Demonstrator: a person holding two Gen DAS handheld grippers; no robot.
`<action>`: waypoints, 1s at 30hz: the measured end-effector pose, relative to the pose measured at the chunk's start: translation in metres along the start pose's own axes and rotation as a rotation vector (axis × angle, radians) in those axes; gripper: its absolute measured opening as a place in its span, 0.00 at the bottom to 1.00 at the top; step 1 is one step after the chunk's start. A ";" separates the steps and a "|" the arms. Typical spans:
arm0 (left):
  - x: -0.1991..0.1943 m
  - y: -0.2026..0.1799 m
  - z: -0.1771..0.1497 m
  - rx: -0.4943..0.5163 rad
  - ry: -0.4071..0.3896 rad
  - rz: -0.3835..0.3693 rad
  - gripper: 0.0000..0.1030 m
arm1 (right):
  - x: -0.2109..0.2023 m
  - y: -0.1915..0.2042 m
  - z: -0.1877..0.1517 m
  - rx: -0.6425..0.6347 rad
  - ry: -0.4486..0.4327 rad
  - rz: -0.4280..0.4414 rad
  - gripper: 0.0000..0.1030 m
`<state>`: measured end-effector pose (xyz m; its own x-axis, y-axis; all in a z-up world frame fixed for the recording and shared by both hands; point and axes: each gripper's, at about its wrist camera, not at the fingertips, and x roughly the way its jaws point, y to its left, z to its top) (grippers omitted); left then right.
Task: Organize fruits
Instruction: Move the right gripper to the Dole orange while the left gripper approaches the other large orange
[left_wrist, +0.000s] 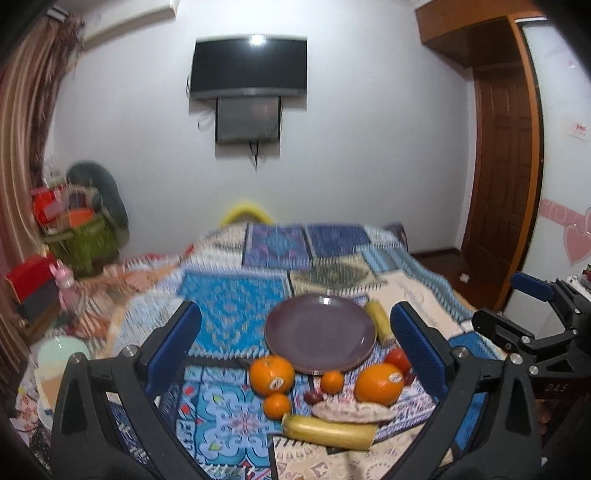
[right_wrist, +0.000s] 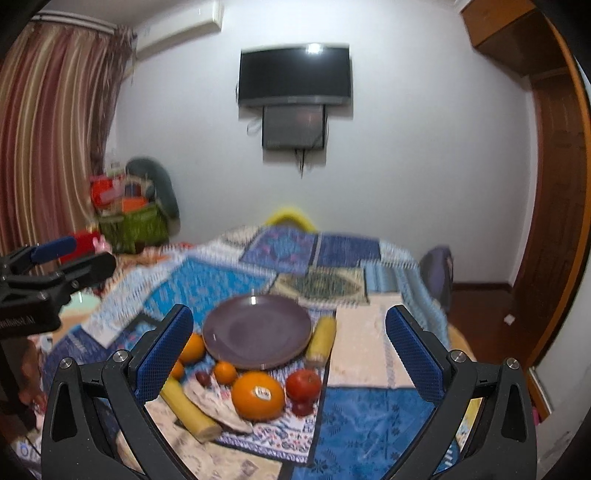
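The left tool (left_wrist: 295, 343) has its two blue pads wide apart and holds nothing. The right tool (right_wrist: 290, 345) is wide apart too, and it holds nothing.

A purple plate (left_wrist: 320, 334) sits on a bed with a patchwork blanket (left_wrist: 229, 302). The plate has no fruit on it. The fruit lies on the blanket around the near side of the plate.

A big orange with a sticker (left_wrist: 272, 374) touches the plate's near left edge. A small orange (left_wrist: 277, 405) is just in front of it. Another small orange (left_wrist: 332, 381) sits by the plate's near edge. A second big orange with a sticker (left_wrist: 379, 384) is to the right of that. A red fruit (right_wrist: 303, 384) is beside that big orange, on its right. A yellow banana (left_wrist: 328, 432) lies closest to the camera. Another yellow piece (left_wrist: 380, 319) lies along the right side of the plate.

A dark TV (left_wrist: 249, 66) hangs on the white wall behind the bed.
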<state>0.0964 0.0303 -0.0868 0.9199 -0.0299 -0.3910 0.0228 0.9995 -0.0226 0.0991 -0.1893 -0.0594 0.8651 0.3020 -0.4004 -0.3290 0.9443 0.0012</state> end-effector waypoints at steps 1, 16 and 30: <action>0.008 0.002 -0.004 -0.003 0.022 0.005 1.00 | 0.007 -0.002 -0.004 0.002 0.024 0.008 1.00; 0.104 0.045 -0.067 -0.056 0.287 0.004 0.83 | 0.105 -0.023 -0.066 0.138 0.398 0.137 1.00; 0.132 0.065 -0.092 -0.093 0.379 0.020 0.82 | 0.138 -0.002 -0.078 0.119 0.500 0.201 0.75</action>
<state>0.1831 0.0899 -0.2242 0.7096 -0.0303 -0.7039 -0.0452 0.9951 -0.0883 0.1892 -0.1601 -0.1863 0.4949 0.4058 -0.7683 -0.3989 0.8917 0.2140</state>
